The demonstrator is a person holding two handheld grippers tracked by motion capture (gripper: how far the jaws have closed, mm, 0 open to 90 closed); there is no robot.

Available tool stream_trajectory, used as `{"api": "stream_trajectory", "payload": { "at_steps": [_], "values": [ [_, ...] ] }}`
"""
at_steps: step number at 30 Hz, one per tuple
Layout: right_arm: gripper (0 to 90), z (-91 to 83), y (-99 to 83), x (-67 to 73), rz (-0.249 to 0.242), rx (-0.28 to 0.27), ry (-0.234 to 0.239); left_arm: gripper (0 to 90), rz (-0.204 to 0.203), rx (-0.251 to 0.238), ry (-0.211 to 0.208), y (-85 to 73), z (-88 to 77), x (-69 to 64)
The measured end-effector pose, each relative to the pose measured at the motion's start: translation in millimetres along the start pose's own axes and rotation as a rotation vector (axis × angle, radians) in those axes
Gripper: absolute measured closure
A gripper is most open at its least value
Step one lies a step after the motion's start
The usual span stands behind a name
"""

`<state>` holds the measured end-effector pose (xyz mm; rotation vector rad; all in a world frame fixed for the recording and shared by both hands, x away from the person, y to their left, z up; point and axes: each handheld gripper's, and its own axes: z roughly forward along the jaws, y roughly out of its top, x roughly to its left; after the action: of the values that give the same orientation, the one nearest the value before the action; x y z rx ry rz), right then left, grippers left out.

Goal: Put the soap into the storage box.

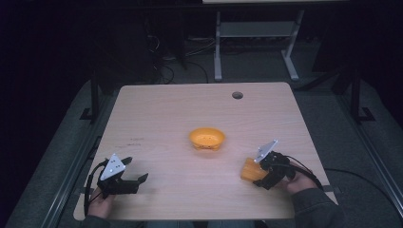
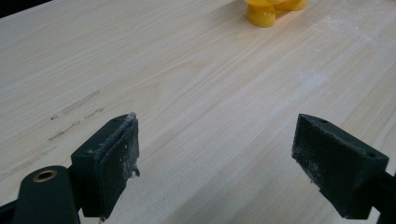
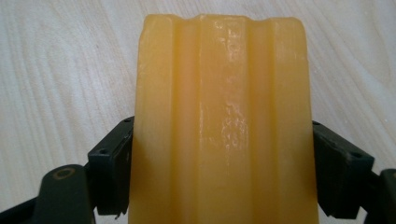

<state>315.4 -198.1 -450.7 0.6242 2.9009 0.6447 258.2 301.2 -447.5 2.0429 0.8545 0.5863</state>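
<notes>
Between the two black jaws of the right gripper [image 3: 219, 172] sat a yellow-orange ridged block [image 3: 219, 121], pressed on both flanks by the pads, its glossy face marked by lengthwise grooves and its far end reaching out over the pale wood. From the high view the same right gripper [image 1: 259, 176] lay at the near right of the surface [image 1: 161, 114], the block [image 1: 249, 170] jutting to its left and looking low over the wood, though whether it touched could not be told. A hand in a grey sleeve [image 1: 313, 202] held the tool from behind, and a black cable trailed off to the right.

At the near left, the left gripper [image 1: 136, 176] had its jaws spread wide with nothing between them; its own view showed the left gripper [image 2: 215, 154] above bare wood grain, the inner pads dusted with whitish scuffs. A few faint dark marks [image 2: 74, 116] lay on the wood just left of and beyond them.

Farther out, near the middle of the surface, stood an orange bowl [image 1: 206, 138], well apart from both grippers; its stubby feet [image 2: 268, 10] showed at the far edge of the left gripper view. Near the far edge of the surface was a round cable hole [image 1: 237, 95], and beyond the surface stood the white legs of another table [image 1: 256, 42] on a grey floor.
</notes>
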Motion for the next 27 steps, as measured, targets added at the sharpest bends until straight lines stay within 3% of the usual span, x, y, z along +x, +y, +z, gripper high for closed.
{"api": "stream_trajectory", "payload": {
  "at_steps": [12, 27],
  "values": [
    [20.6, -23.2, 13.1, -3.8, -0.030, -0.062, -0.011, 14.3, 0.001, -0.005, 0.006, 0.8, -1.2, 0.2],
    [20.6, -30.9, 26.2, -14.9, -0.034, -0.096, 0.017, 14.3, -0.005, -0.005, 0.012, 0.2, -2.0, 1.6]
  ]
}}
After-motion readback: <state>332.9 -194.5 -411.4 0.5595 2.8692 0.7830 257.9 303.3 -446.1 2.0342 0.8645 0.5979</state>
